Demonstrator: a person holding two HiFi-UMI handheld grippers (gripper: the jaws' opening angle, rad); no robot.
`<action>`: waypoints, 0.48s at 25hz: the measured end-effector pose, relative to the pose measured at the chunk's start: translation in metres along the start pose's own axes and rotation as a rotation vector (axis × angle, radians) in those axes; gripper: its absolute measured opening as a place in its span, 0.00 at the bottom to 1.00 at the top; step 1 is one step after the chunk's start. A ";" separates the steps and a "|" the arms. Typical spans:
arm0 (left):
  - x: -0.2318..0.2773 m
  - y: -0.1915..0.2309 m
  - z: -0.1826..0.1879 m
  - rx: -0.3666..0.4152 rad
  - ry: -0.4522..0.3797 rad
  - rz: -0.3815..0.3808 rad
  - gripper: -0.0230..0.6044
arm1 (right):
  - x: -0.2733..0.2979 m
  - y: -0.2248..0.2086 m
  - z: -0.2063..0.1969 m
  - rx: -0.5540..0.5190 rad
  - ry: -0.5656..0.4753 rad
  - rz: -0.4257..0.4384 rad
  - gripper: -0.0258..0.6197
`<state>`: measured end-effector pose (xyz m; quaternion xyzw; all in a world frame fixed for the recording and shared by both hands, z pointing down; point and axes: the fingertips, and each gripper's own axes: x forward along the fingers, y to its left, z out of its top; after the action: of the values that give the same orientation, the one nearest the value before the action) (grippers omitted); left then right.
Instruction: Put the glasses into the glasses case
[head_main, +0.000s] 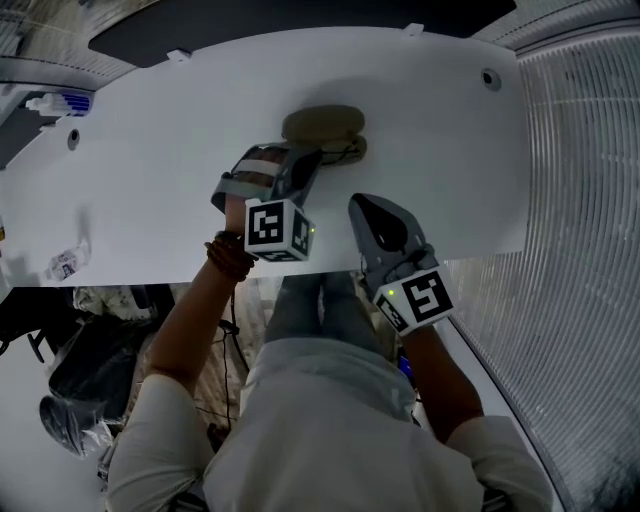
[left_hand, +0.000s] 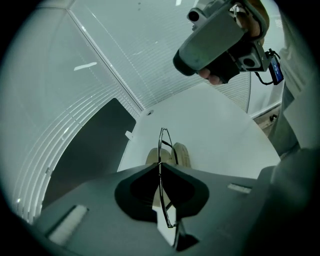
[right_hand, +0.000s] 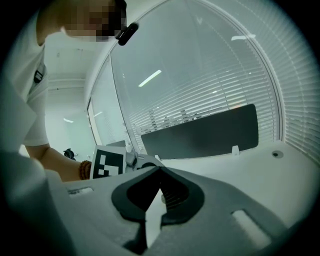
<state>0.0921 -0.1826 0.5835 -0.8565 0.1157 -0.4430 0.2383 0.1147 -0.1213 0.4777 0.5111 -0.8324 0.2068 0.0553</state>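
Note:
A beige glasses case (head_main: 322, 123) lies at the far middle of the white table (head_main: 150, 170). My left gripper (head_main: 313, 158) hovers just in front of it, shut on thin wire-framed glasses (left_hand: 163, 145) that stand on edge between the jaws. In the left gripper view the case (left_hand: 181, 155) shows right beyond the glasses. My right gripper (head_main: 366, 212) is lower right of the left one, near the table's front edge, with its jaws shut and nothing between them (right_hand: 160, 171). It appears high in the left gripper view (left_hand: 220, 40).
A dark panel (right_hand: 200, 132) runs behind the table's far edge. Cable holes (head_main: 490, 78) sit near the table's far corners. A small packet (head_main: 65, 262) lies at the front left. Dark bags (head_main: 85, 370) rest on the floor to the left; blinds (head_main: 580, 200) cover the right.

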 end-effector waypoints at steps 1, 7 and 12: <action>0.006 0.001 -0.002 0.006 0.002 -0.007 0.07 | 0.002 -0.003 -0.001 0.004 0.003 0.000 0.04; 0.044 0.000 -0.014 0.042 0.023 -0.045 0.07 | 0.010 -0.020 -0.014 0.025 0.025 -0.003 0.04; 0.062 -0.006 -0.025 0.075 0.047 -0.071 0.07 | 0.008 -0.026 -0.025 0.048 0.040 -0.007 0.04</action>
<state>0.1073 -0.2103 0.6426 -0.8400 0.0743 -0.4750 0.2516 0.1308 -0.1281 0.5099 0.5110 -0.8241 0.2368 0.0603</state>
